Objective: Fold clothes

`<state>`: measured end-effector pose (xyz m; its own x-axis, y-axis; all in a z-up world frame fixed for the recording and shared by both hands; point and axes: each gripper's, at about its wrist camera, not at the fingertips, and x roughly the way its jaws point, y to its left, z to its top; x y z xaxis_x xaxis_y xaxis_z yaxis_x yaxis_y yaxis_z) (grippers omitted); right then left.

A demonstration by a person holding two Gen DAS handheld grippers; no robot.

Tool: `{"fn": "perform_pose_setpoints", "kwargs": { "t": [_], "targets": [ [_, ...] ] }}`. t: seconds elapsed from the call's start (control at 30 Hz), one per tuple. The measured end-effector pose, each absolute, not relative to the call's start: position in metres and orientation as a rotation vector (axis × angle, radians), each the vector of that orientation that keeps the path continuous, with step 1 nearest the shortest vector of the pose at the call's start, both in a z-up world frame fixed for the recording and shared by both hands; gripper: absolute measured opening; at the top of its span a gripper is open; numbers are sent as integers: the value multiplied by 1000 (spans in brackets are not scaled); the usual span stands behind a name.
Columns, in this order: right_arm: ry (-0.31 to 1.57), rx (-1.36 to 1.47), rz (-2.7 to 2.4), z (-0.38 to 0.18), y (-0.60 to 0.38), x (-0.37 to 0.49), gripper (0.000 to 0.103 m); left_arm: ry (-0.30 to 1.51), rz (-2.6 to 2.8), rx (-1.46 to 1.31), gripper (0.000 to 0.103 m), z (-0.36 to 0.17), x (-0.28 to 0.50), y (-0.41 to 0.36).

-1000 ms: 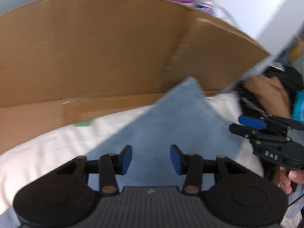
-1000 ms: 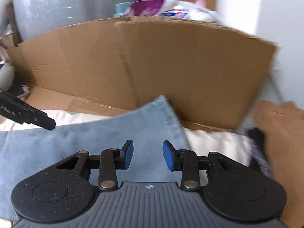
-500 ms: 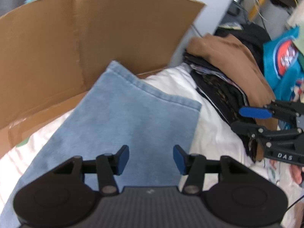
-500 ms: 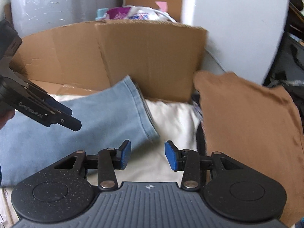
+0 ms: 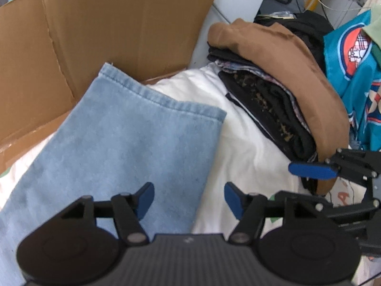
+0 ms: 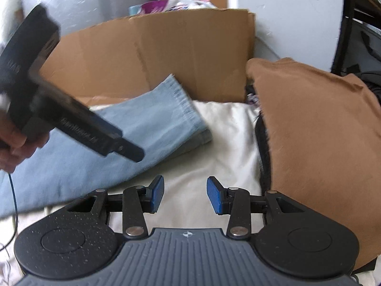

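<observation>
Light blue folded jeans (image 5: 123,143) lie on a white sheet (image 5: 243,143); they also show in the right wrist view (image 6: 152,124). My left gripper (image 5: 189,200) is open and empty, held above the jeans' right edge. My right gripper (image 6: 185,194) is open and empty over the white sheet (image 6: 214,147), to the right of the jeans. A stack of folded clothes topped by a brown garment (image 5: 281,57) sits to the right; the brown garment fills the right of the right wrist view (image 6: 319,128).
A brown cardboard box wall (image 5: 95,31) stands behind the jeans, and shows in the right wrist view (image 6: 171,54). A teal printed garment (image 5: 352,71) lies at far right. The right gripper's body (image 5: 345,171) shows at the lower right.
Both grippers have swung to the right and pulled back from the cardboard wall. The stack of folded clothes has come into view. Both stayed open and empty.
</observation>
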<state>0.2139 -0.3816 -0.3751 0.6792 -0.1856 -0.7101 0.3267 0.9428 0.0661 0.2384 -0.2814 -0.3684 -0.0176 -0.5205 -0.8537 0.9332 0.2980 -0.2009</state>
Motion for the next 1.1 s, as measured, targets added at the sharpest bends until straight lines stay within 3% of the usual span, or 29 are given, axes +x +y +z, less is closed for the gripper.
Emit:
{"fn": "perform_pose_setpoints", "kwargs": {
  "t": [0.17, 0.7, 0.93, 1.0, 1.07, 1.1],
  "targets": [
    [781, 153, -267, -391, -381, 213, 47, 1003, -1215, 572, 60, -378, 229, -288],
    [783, 228, -295, -405, -408, 218, 46, 908, -1163, 611, 62, -403, 213, -343],
    [777, 230, -296, -404, -410, 218, 46, 867, -1147, 592, 56, -396, 219, -344],
    [768, 238, -294, -403, -411, 219, 46, 862, -1154, 563, 49, -390, 225, -338],
    [758, 233, -293, -403, -412, 221, 46, 862, -1171, 534, 32, -385, 231, -332],
    [755, 228, -293, -403, -413, 223, 46, 858, -1177, 525, 28, -383, 233, -330]
  ]
}}
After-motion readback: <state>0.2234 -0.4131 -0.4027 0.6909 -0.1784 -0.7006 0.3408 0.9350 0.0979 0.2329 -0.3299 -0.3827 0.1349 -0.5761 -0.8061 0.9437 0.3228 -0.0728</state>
